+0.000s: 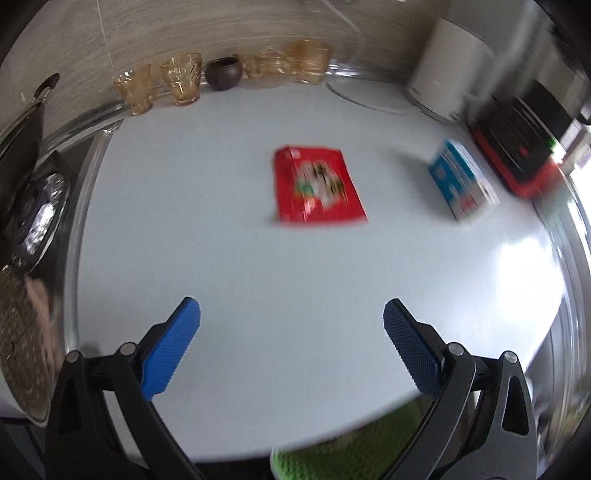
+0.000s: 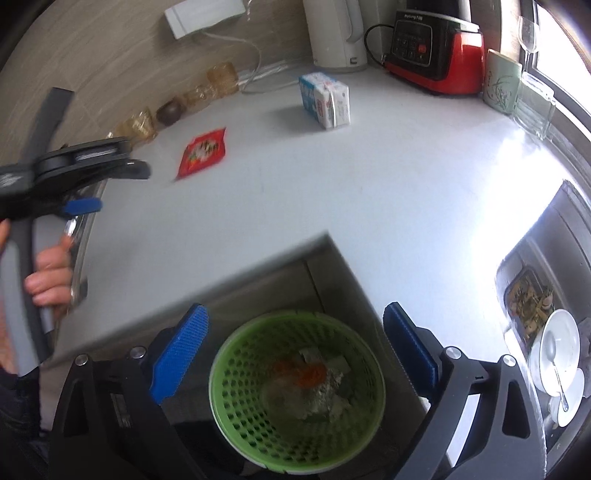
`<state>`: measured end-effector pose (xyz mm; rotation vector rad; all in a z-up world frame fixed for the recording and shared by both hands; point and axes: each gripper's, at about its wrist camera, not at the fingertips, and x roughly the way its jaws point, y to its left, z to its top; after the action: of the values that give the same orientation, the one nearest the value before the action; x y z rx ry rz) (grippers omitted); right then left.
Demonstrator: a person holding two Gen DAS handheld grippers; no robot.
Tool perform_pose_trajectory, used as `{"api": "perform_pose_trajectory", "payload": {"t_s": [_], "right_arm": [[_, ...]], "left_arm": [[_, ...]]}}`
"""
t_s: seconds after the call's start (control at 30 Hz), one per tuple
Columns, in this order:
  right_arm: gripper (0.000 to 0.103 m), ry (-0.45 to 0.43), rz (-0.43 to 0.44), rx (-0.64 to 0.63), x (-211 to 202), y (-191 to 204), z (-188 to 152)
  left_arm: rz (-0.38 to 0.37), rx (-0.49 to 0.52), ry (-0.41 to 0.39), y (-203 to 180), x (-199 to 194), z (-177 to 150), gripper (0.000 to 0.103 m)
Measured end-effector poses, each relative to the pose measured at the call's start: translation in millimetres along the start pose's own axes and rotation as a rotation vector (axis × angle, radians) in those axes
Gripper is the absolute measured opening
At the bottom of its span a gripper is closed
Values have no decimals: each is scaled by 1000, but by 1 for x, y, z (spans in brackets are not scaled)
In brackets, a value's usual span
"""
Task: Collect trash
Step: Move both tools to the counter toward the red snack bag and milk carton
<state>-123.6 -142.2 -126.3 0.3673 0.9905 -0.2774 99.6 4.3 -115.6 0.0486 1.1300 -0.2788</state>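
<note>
A red snack packet (image 1: 317,184) (image 2: 202,152) lies flat on the white counter (image 1: 258,258). A blue and white carton (image 1: 463,181) (image 2: 327,99) stands further right. My left gripper (image 1: 291,325) hovers open over the counter, short of the packet, with nothing between its blue pads; it also shows at the left of the right wrist view (image 2: 79,206), held by a hand (image 2: 50,275). My right gripper (image 2: 295,332) is open above a green perforated basket (image 2: 297,391) on the floor below the counter's corner. The basket holds crumpled trash, some of it orange.
Amber glasses (image 1: 162,86) and a brown pot (image 1: 223,73) line the back wall. A white kettle (image 2: 338,33) and a red and black appliance (image 2: 436,46) stand at the back right. A sink (image 2: 543,314) with dishes is at the right, a stove (image 1: 33,206) at the left.
</note>
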Motion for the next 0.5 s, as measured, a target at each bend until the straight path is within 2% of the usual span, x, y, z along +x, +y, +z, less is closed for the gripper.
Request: {"api": "perform_pose_trajectory", "payload": {"t_s": [0.2,0.37,0.5], "right_arm": [[97,-31,-60,45,16,10,45],[97,-45,-119,71,32,15,80],[97,-50,-149,95,44,19,105]], "left_arm": [[-1,-77,55,-5,64,64,95],[48,-100,48,-5,101,94,95],[81,-102,95,-5,130,109,95]]}}
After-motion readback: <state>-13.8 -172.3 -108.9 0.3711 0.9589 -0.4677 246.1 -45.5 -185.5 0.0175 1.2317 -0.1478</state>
